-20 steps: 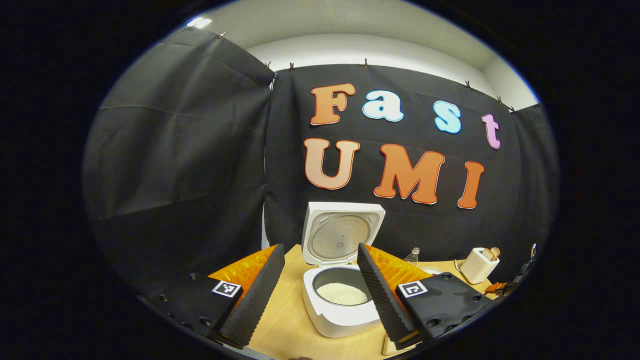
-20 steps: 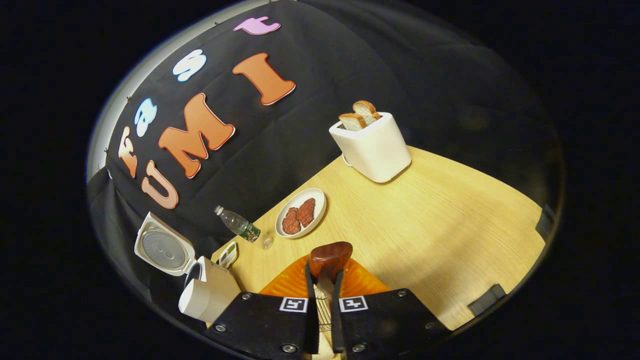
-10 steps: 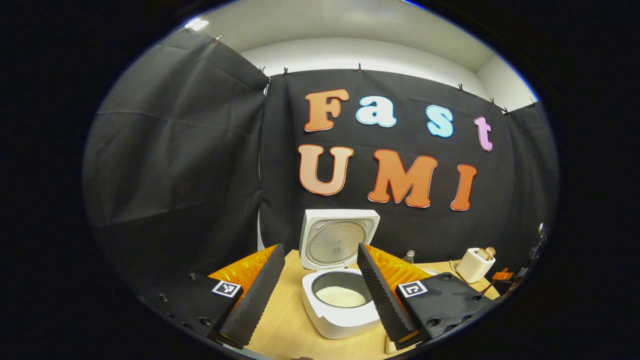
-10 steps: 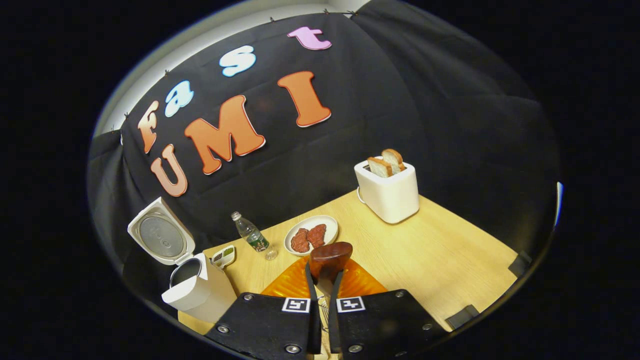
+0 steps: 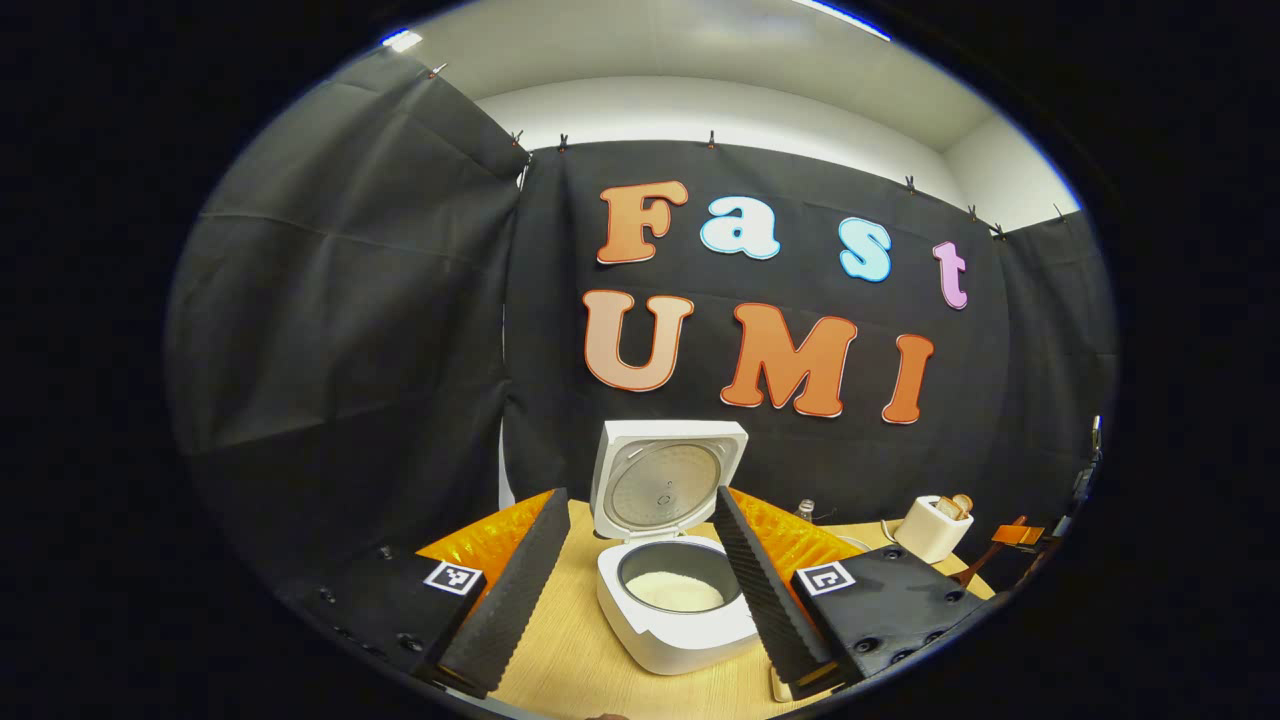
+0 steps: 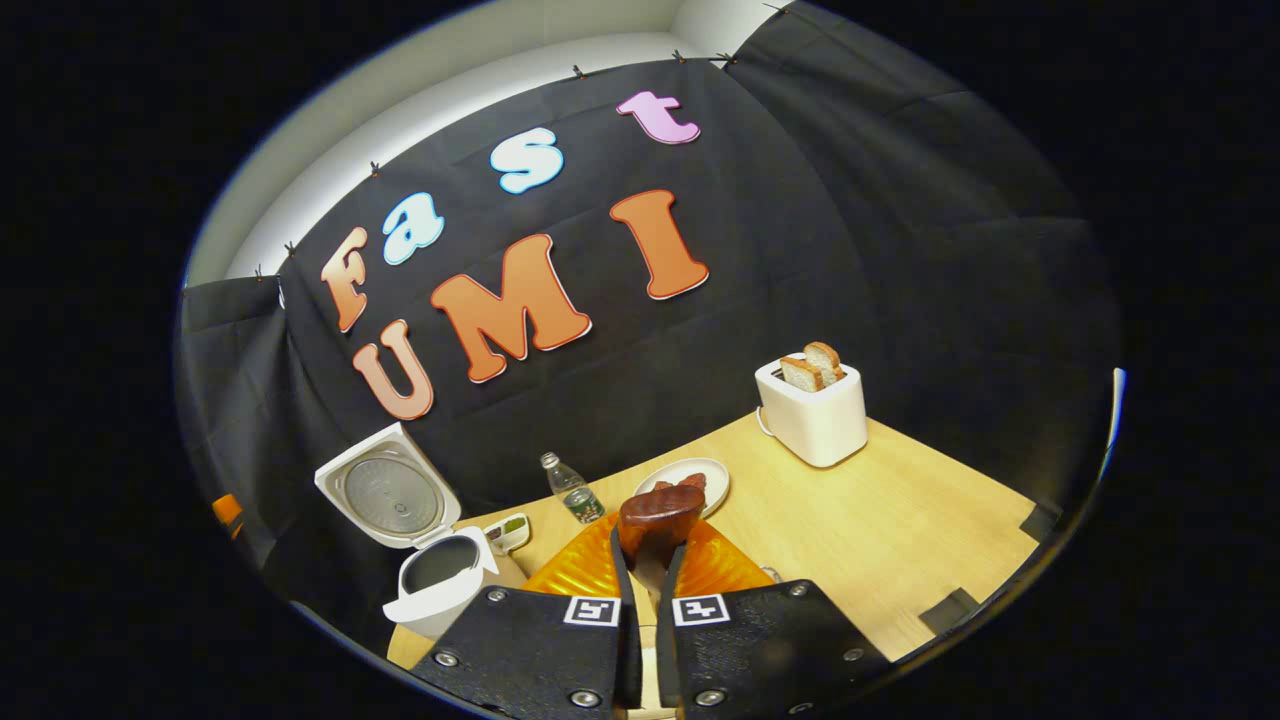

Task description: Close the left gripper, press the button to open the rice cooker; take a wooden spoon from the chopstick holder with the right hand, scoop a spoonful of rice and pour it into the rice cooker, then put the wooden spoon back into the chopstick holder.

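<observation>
Two bread slices [image 6: 812,365] in toaster [image 6: 815,415]; rice [image 5: 673,592] in open rice cooker [image 5: 672,610]

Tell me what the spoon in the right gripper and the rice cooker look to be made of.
Spoon: likely wood, dark reddish-brown with a smooth, slightly glossy finish.
Rice cooker: probably white plastic, matte and seamless; the open lid's inner plate looks like dull grey metal.

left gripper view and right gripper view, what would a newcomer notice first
The white rice cooker stands with its lid up and pale rice in its pot, between the open left tongs. In the right gripper view, the right tongs clamp a dark wooden spoon, with a toaster holding bread behind.
</observation>
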